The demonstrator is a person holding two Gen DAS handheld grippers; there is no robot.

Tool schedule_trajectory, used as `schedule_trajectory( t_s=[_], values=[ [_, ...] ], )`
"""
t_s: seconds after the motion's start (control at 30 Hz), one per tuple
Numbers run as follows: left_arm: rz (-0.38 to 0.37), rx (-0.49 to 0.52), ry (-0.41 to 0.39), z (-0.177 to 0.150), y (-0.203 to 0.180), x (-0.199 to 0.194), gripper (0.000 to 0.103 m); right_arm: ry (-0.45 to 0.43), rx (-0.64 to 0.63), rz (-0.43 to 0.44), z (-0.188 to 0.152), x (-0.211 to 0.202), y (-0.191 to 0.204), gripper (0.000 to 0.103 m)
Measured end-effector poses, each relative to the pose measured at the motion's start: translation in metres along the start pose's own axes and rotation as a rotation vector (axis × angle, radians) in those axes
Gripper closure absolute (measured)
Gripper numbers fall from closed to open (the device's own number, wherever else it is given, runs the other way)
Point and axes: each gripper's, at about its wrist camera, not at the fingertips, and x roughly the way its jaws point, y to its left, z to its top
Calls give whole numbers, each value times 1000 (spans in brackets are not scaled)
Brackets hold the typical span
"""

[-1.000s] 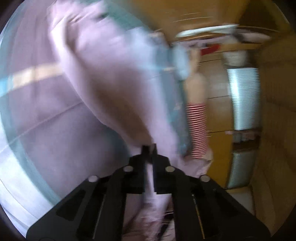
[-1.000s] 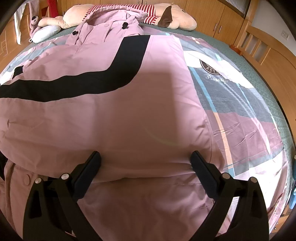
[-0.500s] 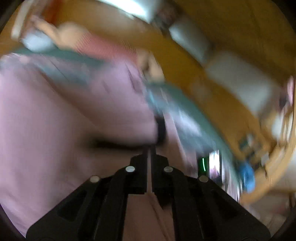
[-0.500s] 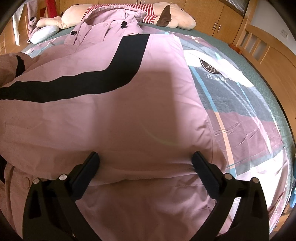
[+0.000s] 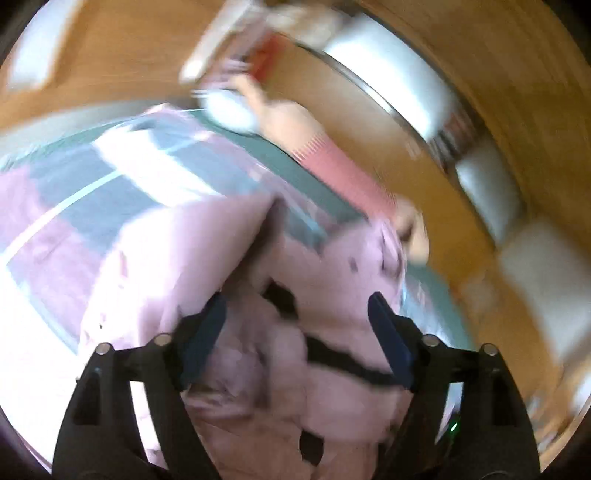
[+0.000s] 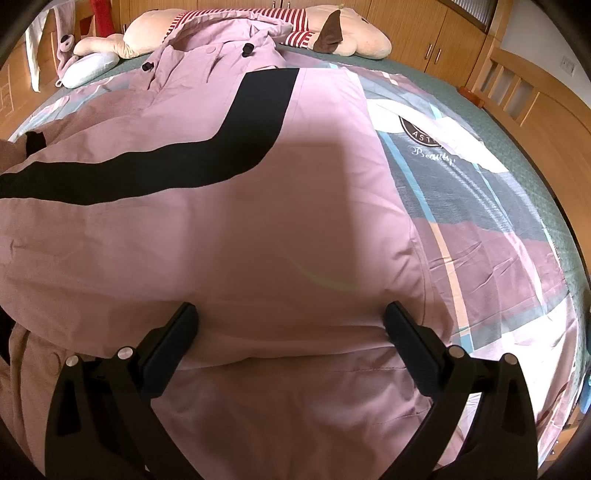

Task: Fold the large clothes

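Note:
A big pink padded coat (image 6: 229,229) with a curved black stripe (image 6: 207,147) lies spread on the bed, collar and buttons at the far end. My right gripper (image 6: 290,317) stands open just above its lower part, fingers wide, nothing pinched. In the blurred left wrist view, my left gripper (image 5: 297,310) hangs above a bunched part of the same coat (image 5: 332,280); its jaws are opening, and the cloth lies loose below them, not pressed by the pads.
A patterned duvet (image 6: 480,206) covers the bed to the right of the coat. A striped plush toy (image 6: 332,33) and a small pale pillow (image 6: 88,68) lie at the head. Wooden cupboards (image 6: 424,29) and a wooden bed rail (image 6: 517,85) stand behind.
The left gripper was shut on pink cloth, swung across and upward, then opened and let the cloth drop onto the coat. A coat fold now lies at the left. The right gripper stayed put.

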Motion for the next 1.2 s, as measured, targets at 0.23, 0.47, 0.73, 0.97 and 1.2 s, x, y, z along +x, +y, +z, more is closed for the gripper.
schedule_trajectory(
  t_s=[0.23, 0.47, 0.73, 0.97, 1.2],
  values=[
    [41, -582, 99, 15, 152, -7, 13, -6, -5, -6, -1, 0, 1, 1],
    [-86, -742, 104, -6, 166, 2, 11, -6, -4, -6, -1, 0, 1, 1],
    [-141, -611, 112, 0, 142, 22, 97, -18, -10, 38, 4, -21, 5, 2],
    [-340, -22, 80, 5, 4, 9, 98, -260, -75, 213, 9, -91, 24, 2],
    [-171, 680, 526, -171, -141, 91, 98, -188, 75, 217, 15, -68, -3, 2]
  ],
)
